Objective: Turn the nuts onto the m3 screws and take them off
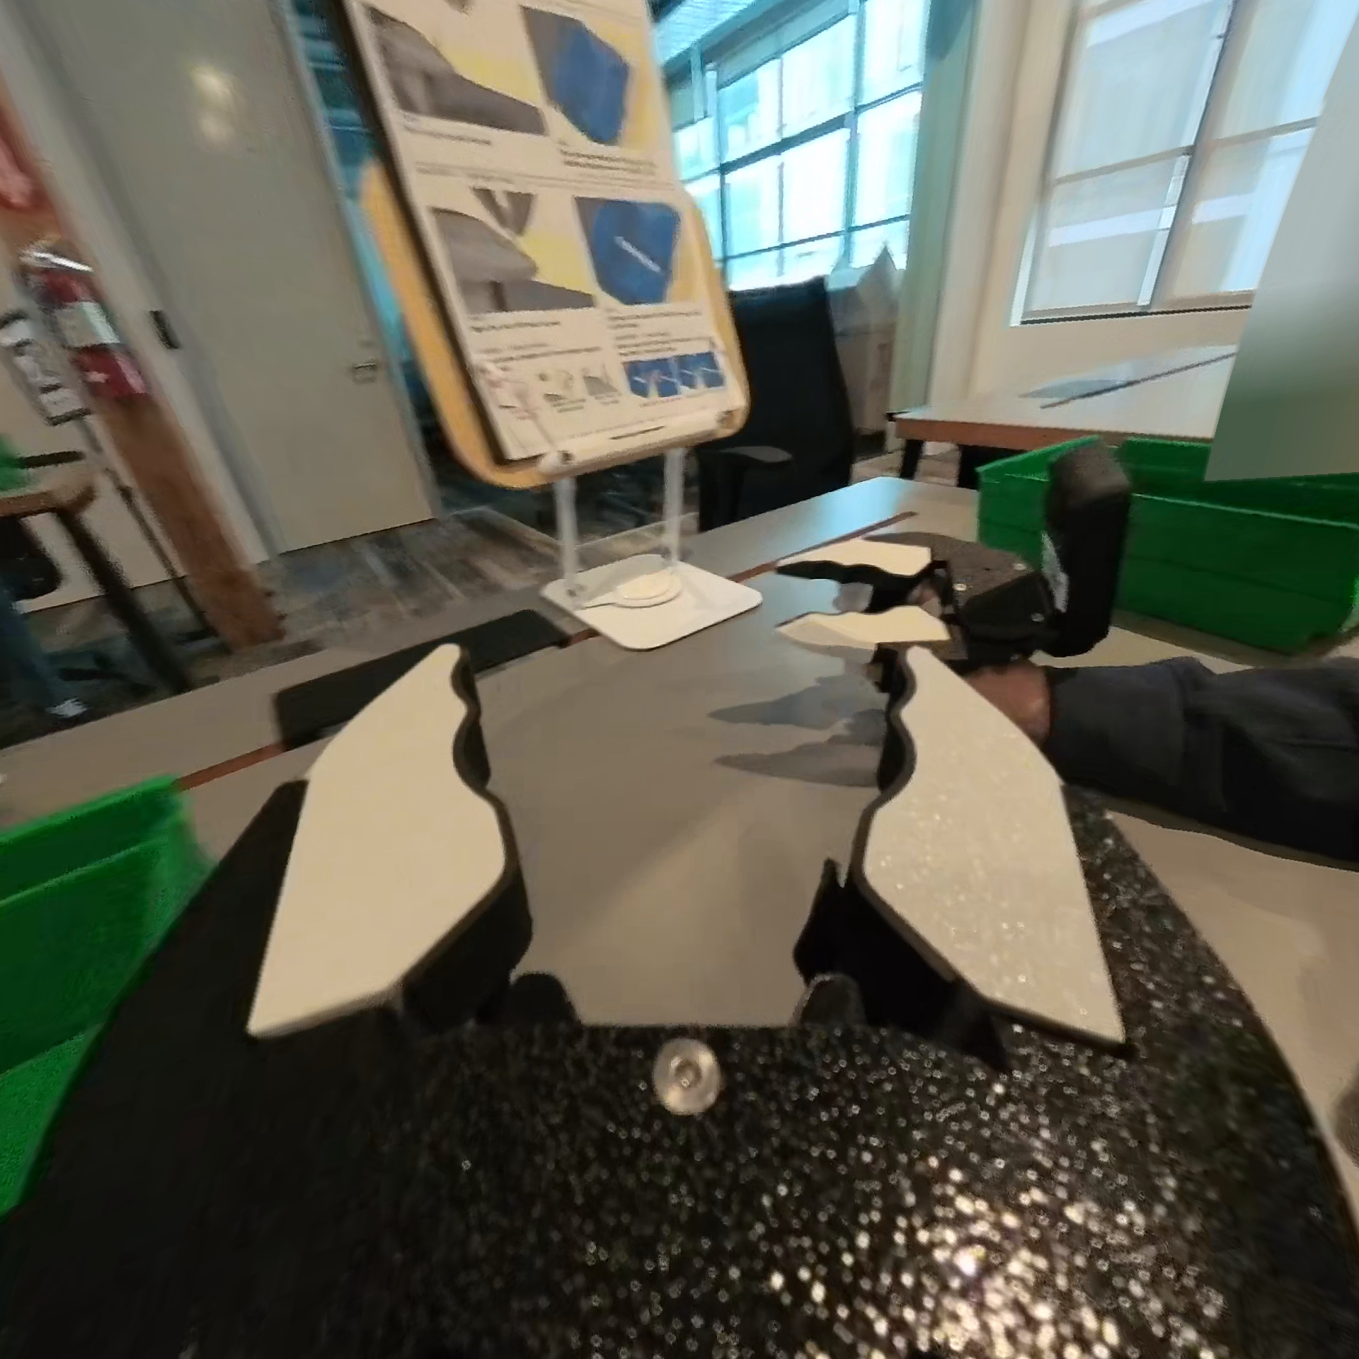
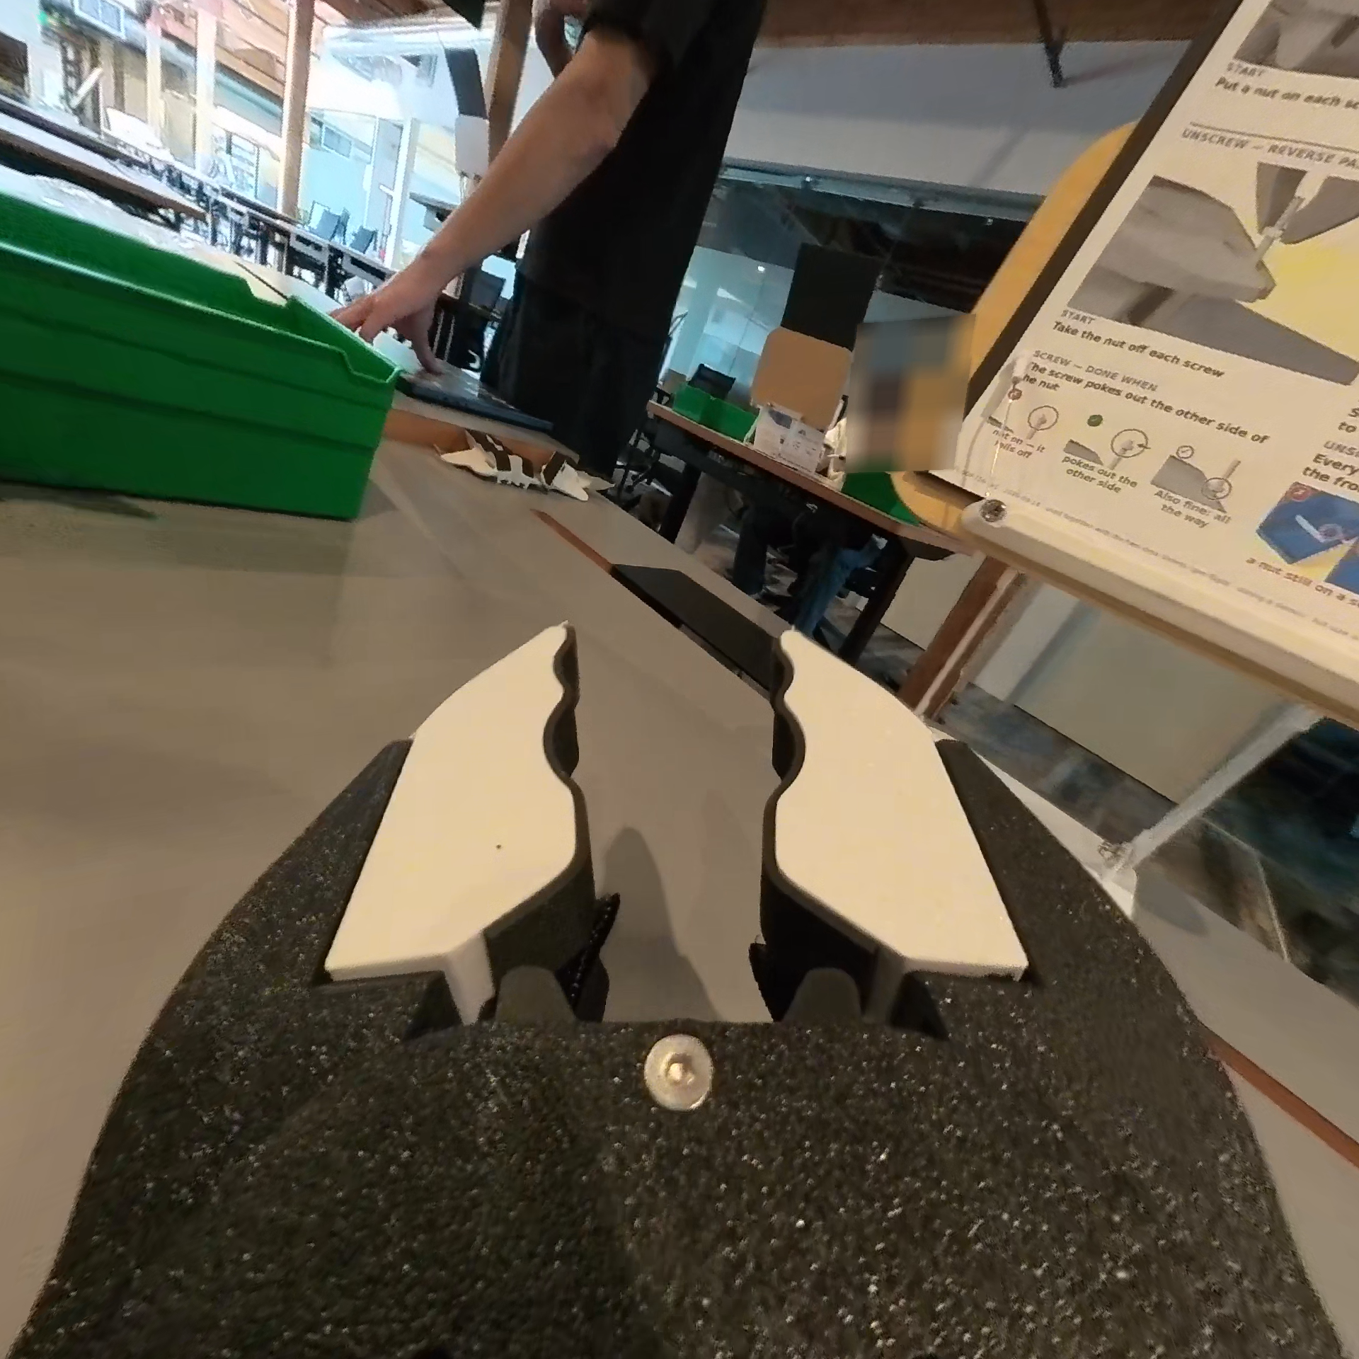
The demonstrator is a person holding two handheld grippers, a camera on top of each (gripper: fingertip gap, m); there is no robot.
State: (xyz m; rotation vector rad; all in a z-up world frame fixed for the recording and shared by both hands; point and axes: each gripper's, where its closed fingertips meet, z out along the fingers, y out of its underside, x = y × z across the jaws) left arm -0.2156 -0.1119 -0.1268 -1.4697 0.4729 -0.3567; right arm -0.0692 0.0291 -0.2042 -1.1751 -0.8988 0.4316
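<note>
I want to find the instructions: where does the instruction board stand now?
In the left wrist view the instruction board stands ahead at the table's far edge on a white base, left of the right gripper; in the right wrist view it fills the right side.

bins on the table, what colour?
Green bins; clearest in the right wrist view, also at both edges of the left wrist view.

On my grey worktop point(image 1: 662, 772) an instruction board point(image 1: 559, 243) tilts on a clear stand with a white base point(image 1: 654, 610), far ahead. Green bins point(image 2: 184, 397) sit at the far left, another green bin point(image 1: 1235, 559) far right. A person in black point(image 2: 610, 220) stands beyond, hand on a neighbouring table.
</note>
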